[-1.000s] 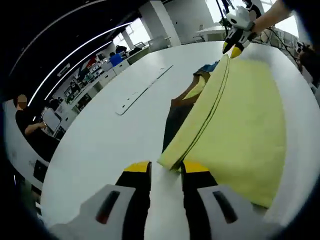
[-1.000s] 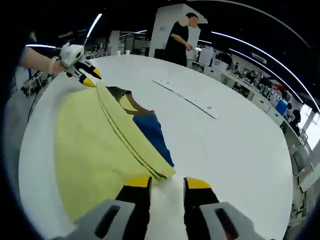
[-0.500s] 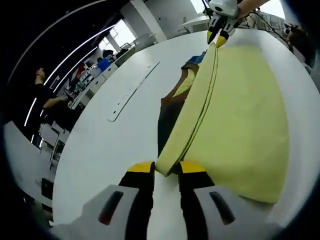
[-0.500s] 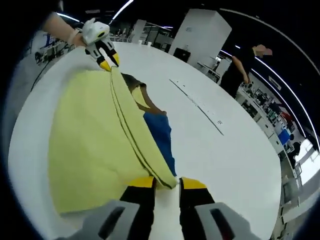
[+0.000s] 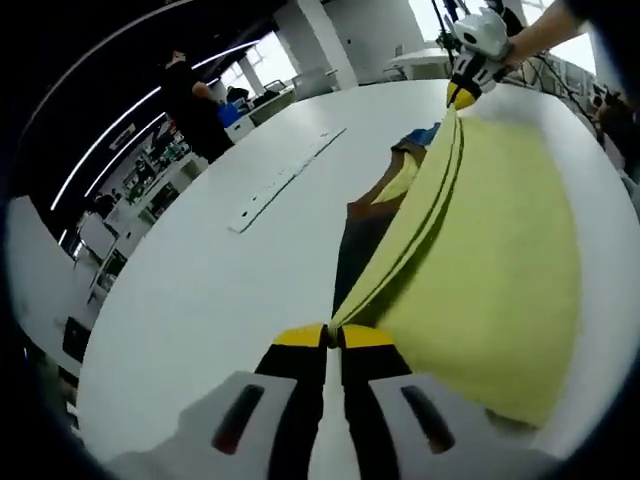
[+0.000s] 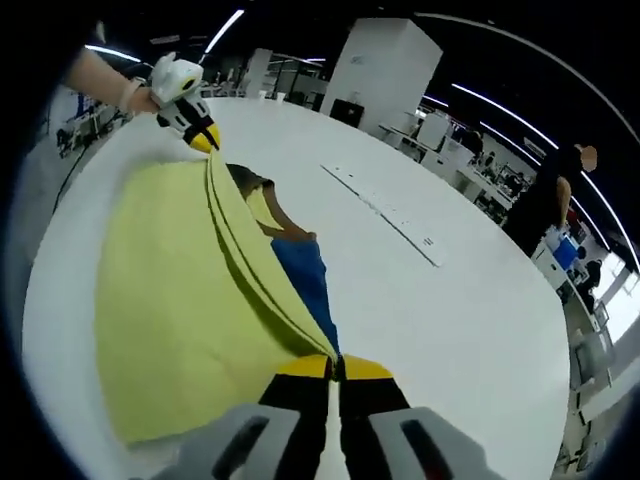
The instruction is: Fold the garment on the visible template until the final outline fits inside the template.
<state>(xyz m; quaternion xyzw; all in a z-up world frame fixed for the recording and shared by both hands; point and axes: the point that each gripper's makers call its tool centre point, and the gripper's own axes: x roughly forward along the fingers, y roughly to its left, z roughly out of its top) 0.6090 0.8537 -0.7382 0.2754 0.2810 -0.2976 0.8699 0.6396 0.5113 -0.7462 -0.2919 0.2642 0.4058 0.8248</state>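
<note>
On white table, folded yellow garment

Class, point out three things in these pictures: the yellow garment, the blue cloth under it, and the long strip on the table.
Yellow garment (image 5: 490, 280), left gripper view, flat top layer.
Blue cloth (image 6: 303, 280), right gripper view, exposed part.
Strip (image 6: 385, 212), right gripper view, its middle.

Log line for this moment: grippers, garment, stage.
left gripper: shut on yellow garment corner | right gripper: shut on opposite corner | edge lifted off white table | fold unfinished
</note>
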